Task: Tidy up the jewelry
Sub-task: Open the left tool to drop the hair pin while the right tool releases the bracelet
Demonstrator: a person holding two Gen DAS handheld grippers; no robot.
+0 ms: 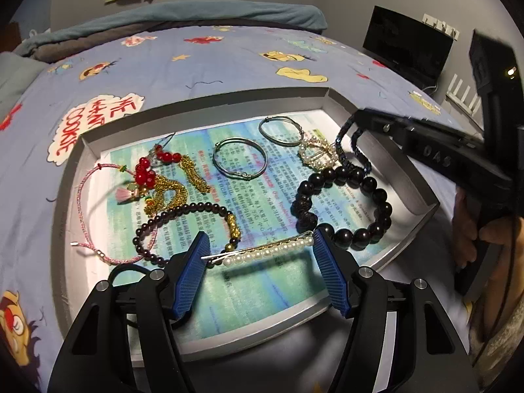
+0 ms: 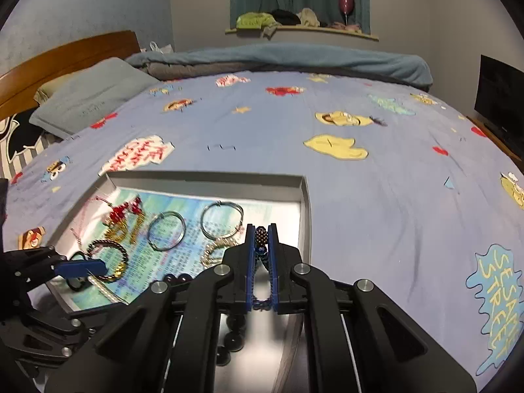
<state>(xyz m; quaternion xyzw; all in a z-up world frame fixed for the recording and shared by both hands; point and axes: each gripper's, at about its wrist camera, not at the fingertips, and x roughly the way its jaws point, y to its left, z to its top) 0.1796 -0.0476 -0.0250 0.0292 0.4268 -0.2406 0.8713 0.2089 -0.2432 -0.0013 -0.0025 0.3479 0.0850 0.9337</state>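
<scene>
Right wrist view shows the right tongs [image 2: 262,245] clamped on a dark blue beaded bracelet [image 2: 261,236], its loop pinched between the blue pads at the right edge of the tray [image 2: 304,203]. In the left wrist view the same bracelet [image 1: 352,145] hangs from those tongs [image 1: 357,119] over the tray's right side, just beside a pearl brooch [image 1: 319,154].

The left tongs [image 1: 258,249] stand apart, one pad on each end of a pearl hair clip [image 1: 262,251] that lies on the printed paper [image 1: 249,281] lining the tray; whether the pads touch it cannot be told. Around it lie a big black bead bracelet [image 1: 347,206], a small dark bead bracelet [image 1: 186,229], two silver bangles [image 1: 239,160], a gold chain with red beads [image 1: 163,180] and a pink cord [image 1: 85,209]. The tray sits on a bed with a cartoon sheet [image 1: 229,65].

The step in hand looks like lifting the blue bracelet out to give it its own place. Next, it likely needs a clean lift clear of the brooch, so nothing snags, then a gentle set-down.
</scene>
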